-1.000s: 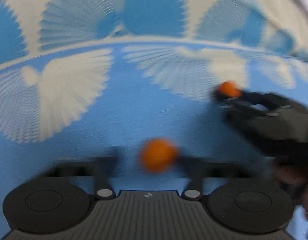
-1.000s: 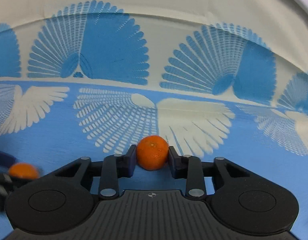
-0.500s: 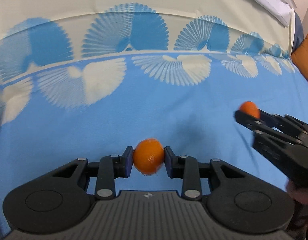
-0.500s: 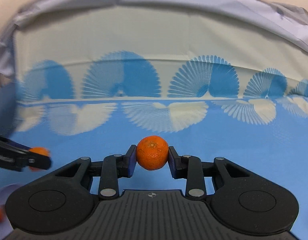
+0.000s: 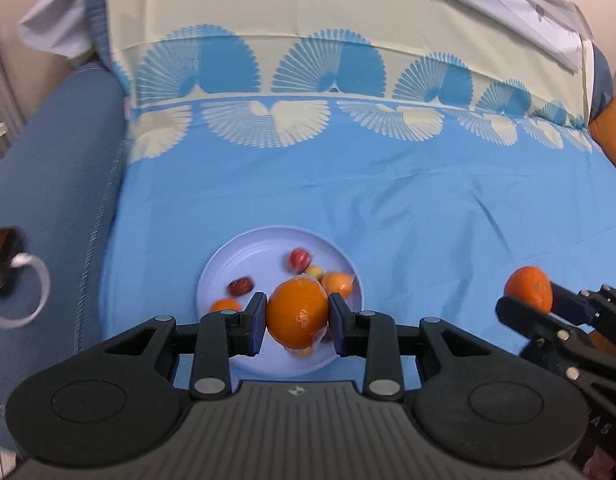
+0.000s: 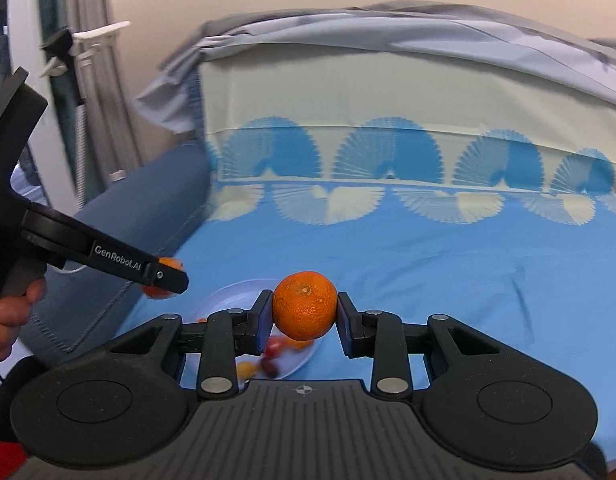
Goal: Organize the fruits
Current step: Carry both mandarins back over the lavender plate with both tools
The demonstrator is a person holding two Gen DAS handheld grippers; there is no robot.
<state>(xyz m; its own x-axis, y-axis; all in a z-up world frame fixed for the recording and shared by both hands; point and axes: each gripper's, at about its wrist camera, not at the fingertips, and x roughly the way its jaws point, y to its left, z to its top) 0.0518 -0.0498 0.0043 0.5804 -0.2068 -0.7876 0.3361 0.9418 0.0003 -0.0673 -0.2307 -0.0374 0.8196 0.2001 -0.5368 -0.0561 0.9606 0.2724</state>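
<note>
two gripped tangerines (image 5: pixel 296 315) (image 6: pixel 304 305) above plate rim (image 5: pixel 212 268)

plate (image 5: pixel 228 264) on bedspread (image 5: pixel 387 200) | small fruits (image 5: pixel 299 259) in plate | cushion (image 5: pixel 611 128) far right

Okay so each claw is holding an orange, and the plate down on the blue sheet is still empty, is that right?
Not quite. Each claw does hold an orange: the left claw grips one orange and the right claw grips the other orange. But the plate is not empty: the left wrist view shows several small fruits already on it.
</note>
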